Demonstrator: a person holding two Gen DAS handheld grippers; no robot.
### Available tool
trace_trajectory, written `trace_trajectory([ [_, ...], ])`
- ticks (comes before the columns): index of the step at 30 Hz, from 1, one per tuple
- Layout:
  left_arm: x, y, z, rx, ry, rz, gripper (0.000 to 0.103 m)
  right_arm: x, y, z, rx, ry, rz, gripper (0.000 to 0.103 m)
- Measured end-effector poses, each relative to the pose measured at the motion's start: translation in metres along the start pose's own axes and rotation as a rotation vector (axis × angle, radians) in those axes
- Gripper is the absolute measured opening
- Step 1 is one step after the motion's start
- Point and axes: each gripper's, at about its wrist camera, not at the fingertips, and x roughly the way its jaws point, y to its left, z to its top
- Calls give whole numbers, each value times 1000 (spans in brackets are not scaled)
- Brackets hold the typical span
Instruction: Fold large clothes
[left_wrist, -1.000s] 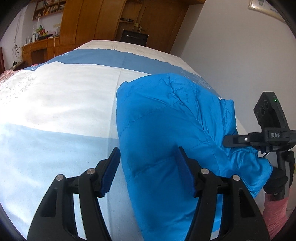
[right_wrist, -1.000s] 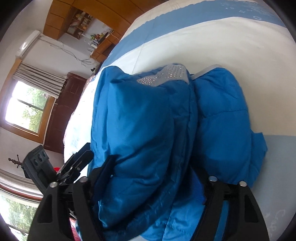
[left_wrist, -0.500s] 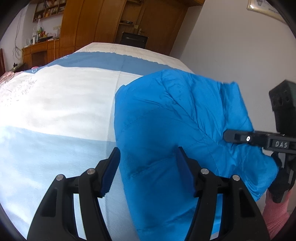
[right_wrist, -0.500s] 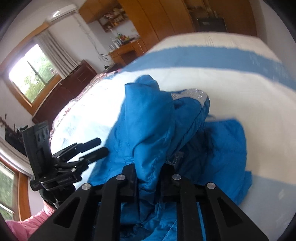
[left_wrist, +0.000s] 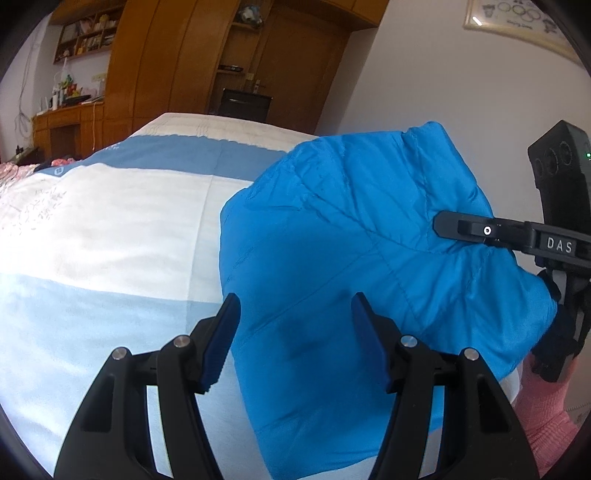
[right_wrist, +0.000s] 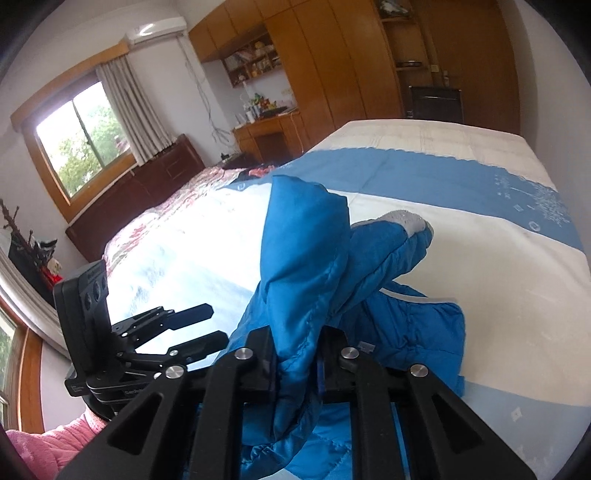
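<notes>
Right gripper lifts an edge of the blue jacket off the bed while the left gripper waits open beside it.

The right gripper (right_wrist: 295, 365) has its jaws closed tight on a fold of the jacket (right_wrist: 306, 258), and the pinched cloth stands up in a ridge above the bed (right_wrist: 480, 229). The rest of the jacket lies on the bed's blue and white cover, near its right edge by the wall (left_wrist: 424, 92), with a grey trimmed part (right_wrist: 410, 220) at the far end. In the left wrist view the raised jacket (left_wrist: 351, 240) bulges up, with the right gripper (left_wrist: 487, 230) at its right side. The left gripper (left_wrist: 295, 332) holds its jaws wide apart, gripping nothing; the jacket's left edge lies between and below its blue pads (left_wrist: 221, 339). Wooden cupboards (right_wrist: 332, 62) stand beyond the bed.
</notes>
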Motion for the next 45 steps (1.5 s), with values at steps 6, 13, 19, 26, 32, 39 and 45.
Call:
trace_trajectory([
  [6,20,-6,-4,13,59,-36,61,-19,-30,-18,84,-3,-32,14],
  [13,52,-19,-12,50,136,-54,60,-5,-82,-51,205,51,-26,14],
  [19,76,-24,-24,94,173,-63,60,25,-134,-93,339,73,67,16],
  [26,92,-27,-39,128,158,-33,61,52,-159,-123,443,4,176,21],
  [32,83,-29,-37,108,161,-39,59,35,-144,-115,377,-24,92,35],
  [39,23,-26,-19,84,66,-14,59,-45,-76,-95,178,-167,-101,38],
  [45,19,-43,-26,-38,90,-133,47,-15,-14,-78,19,-93,-35,22],
])
